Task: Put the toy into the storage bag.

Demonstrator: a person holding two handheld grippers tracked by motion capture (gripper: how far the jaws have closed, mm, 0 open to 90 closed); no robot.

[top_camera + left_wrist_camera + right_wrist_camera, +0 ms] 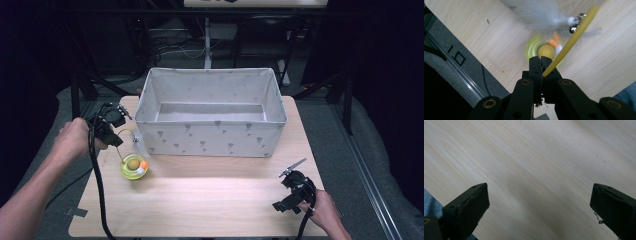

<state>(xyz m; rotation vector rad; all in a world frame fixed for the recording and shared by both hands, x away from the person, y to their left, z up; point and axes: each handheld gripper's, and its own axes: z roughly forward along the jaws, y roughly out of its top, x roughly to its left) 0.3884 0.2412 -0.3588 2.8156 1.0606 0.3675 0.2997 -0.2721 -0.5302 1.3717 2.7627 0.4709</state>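
A cat toy lies at the table's left: a yellow-green round base point(127, 171) holding a yellowish ball point(133, 163) with orange and white bits beside it. A thin yellow stem point(574, 37) rises from it, carrying a grey-white feather point(544, 15) and small metal bells point(574, 29). My left gripper point(540, 58) is shut on the stem's lower end, just above the base point(531, 47). In the high view the left gripper point(107, 122) hangs left of the box. My right gripper point(285, 186) rests at the front right; in its own view the right gripper point(540, 200) stands wide open over bare wood.
A large white fabric box point(210, 140) with a grey pattern stands open at the back middle of the wooden table point(210, 200). Black cables trail from both grippers toward the front edge. Grey floor lies beyond the table's left edge.
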